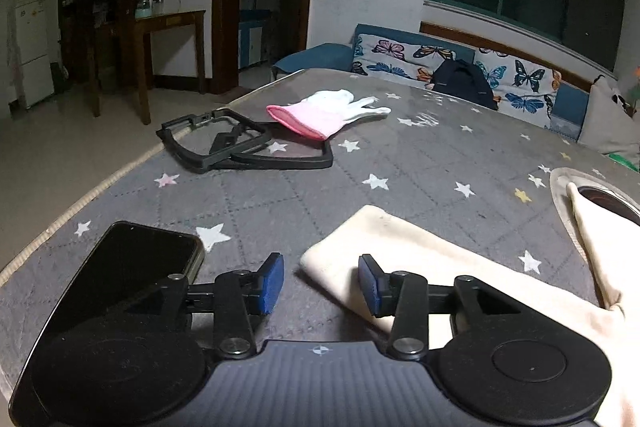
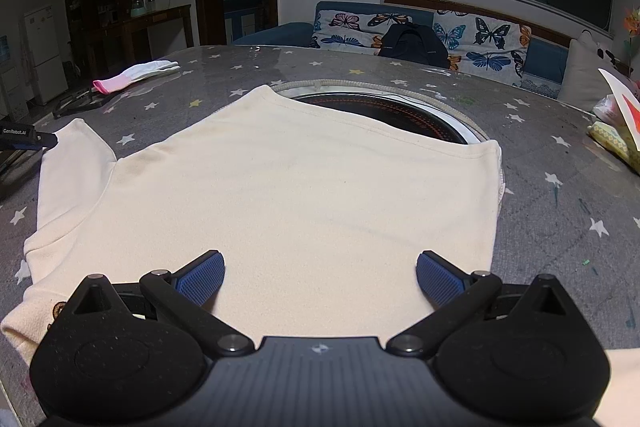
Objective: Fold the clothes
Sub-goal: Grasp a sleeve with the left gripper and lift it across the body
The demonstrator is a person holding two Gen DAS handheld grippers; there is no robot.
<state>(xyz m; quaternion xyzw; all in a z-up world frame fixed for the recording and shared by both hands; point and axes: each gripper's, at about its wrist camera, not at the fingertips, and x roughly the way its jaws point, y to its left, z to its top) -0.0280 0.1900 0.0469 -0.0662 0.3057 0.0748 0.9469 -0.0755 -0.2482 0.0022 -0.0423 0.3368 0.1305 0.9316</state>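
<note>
1. One cream garment [image 2: 280, 195] is seen spread flat on a grey star-printed table cover [image 2: 560, 195]; its fabric looks soft and mostly smooth, with a small dark emblem near the lower left edge in the right wrist view.
2. One sleeve [image 1: 384, 239] is laid out to the left, its cuff end just beside the left gripper [image 1: 321, 283], whose jaws stand apart with nothing pinched between them.
3. The garment's far edge is draped over one round dark inset [image 2: 400, 111] in the table.
4. The right gripper [image 2: 320, 277] is held wide open above the garment's near part, nothing clasped.
5. Elsewhere are counted one dark phone [image 1: 132, 267], one black frame [image 1: 240, 147] and one white-and-pink glove [image 1: 324, 111].
</note>
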